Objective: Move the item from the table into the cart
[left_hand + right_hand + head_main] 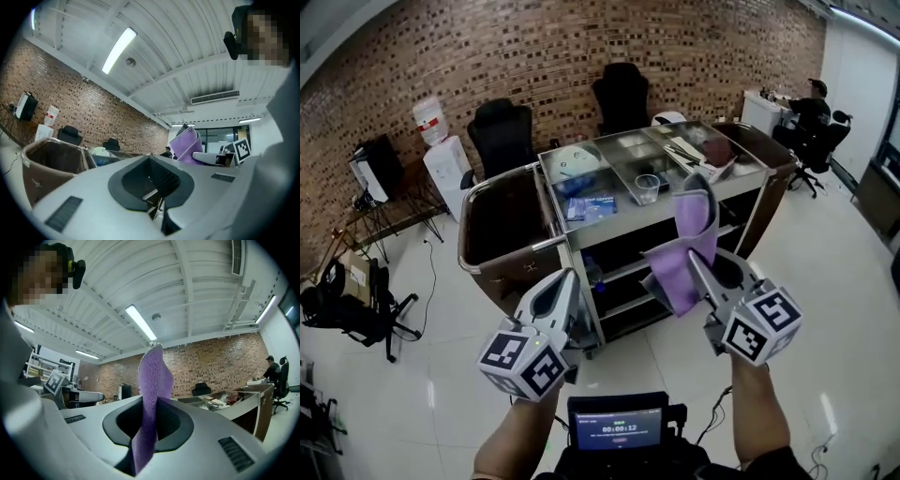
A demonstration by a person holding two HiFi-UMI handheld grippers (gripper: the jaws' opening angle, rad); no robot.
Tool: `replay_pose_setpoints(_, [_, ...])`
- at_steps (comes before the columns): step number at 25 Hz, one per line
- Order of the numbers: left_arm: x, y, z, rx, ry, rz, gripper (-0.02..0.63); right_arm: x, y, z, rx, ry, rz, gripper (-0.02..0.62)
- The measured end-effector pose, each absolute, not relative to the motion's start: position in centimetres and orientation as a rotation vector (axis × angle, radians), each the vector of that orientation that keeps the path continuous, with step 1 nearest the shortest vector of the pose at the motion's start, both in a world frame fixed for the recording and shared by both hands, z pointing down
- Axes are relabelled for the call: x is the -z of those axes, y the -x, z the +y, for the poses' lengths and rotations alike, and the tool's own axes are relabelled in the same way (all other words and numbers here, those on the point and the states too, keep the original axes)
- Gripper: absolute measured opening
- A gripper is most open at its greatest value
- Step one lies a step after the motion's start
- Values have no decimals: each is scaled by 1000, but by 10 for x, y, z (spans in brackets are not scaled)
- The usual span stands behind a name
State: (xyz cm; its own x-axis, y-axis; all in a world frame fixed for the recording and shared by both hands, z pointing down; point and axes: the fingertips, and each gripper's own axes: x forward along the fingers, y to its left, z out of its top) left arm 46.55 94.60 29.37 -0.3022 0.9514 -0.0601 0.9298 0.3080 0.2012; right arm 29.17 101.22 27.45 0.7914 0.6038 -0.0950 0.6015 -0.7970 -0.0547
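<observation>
A purple cloth (680, 267) hangs in front of the cart's (581, 239) shelves, and my right gripper (694, 258) is shut on it. In the right gripper view the cloth (152, 394) rises from between the closed jaws and folds over at its top. My left gripper (570, 276) is shut and holds nothing; it is raised at the left, near the cart's lower left corner. The left gripper view shows the cloth (185, 144) off to the right, beyond the gripper's own grey body.
The cart's steel top carries trays with a clear plastic cup (647, 187), blue packets (586, 206) and a white round thing (577, 159). A brown bin (502, 225) hangs on its left end. Behind stand two black chairs (502, 131) and a water dispenser (445, 159). A person (811, 103) sits far right.
</observation>
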Motion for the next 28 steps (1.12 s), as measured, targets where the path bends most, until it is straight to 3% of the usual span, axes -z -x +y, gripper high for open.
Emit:
replay_pose_setpoints(11, [-278, -496, 1155, -125, -1637, 2523, 2, -272, -314, 1193, -149, 2875, -1167, 14])
replay_pose_setpoints(28, [-211, -415, 1481, -43, -1867, 2433, 2, -190, -247, 1527, -64, 3092, -871, 14])
